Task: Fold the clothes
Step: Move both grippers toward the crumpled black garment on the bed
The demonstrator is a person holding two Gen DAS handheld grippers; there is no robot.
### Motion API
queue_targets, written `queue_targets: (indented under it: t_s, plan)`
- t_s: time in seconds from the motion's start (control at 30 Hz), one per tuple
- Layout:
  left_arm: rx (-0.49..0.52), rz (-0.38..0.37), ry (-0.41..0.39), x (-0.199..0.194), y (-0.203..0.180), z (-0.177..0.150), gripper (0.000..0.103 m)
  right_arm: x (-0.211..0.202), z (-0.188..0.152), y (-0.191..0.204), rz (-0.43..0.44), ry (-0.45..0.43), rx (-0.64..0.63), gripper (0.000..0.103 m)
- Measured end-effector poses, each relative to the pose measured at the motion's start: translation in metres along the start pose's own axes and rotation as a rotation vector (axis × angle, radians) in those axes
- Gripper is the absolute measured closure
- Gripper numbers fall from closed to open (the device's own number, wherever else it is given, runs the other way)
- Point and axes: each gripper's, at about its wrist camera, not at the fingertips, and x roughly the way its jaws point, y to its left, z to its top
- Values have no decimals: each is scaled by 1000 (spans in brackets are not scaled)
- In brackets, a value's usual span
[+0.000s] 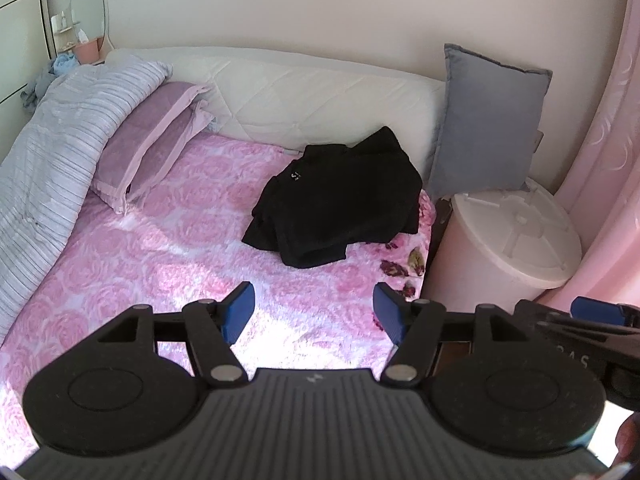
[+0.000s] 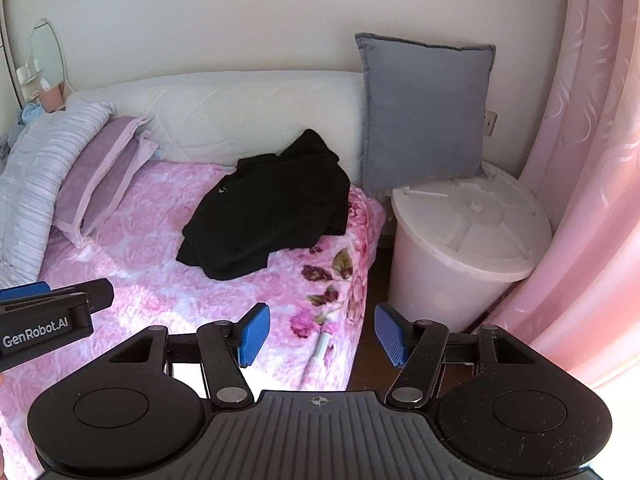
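Left gripper (image 1: 314, 312): blue-padded jaws stood wide apart, nothing between them, held above the near part of the bed and well short of the clothing. Its side, marked "GenRobot.AI", also showed at the left edge of the right wrist view.

Right gripper (image 2: 322, 334): jaws likewise spread wide and empty, poised over the bed's right edge, one pad above the blanket and the other above the dark floor gap beside the bin.

Black garment (image 1: 340, 200): one dark, loosely piled item, partly folded over on itself, with a small pale mark on its upper left part. It lay on the far right part of the bed, its rear portion resting up against the headboard, just beside the grey cushion. Whether it was one piece or several could not be told.

Pink floral blanket (image 1: 160, 264): covered the mattress, darker rose print along its right border.

White quilted headboard (image 1: 320, 96): ran along the wall behind the bed.

Lilac pillows (image 1: 152, 144): two, stacked at the far left, partly under a striped grey quilt (image 1: 48, 152).

Grey cushion (image 2: 424, 112): upright against the wall, its lower corner resting on the bin's lid.

White lidded bin (image 2: 460, 248): on the floor beside the bed, next to a pink curtain (image 2: 592, 160).

Oval mirror (image 1: 90, 4): far left corner, above a cluttered shelf.
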Motion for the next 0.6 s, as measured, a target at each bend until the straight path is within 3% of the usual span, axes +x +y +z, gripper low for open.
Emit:
queue_targets:
  t_s: [0.6]
  plan:
    - [-28,-9,-6,3,8,7,41,0,19,12,-10,-20,-48,41]
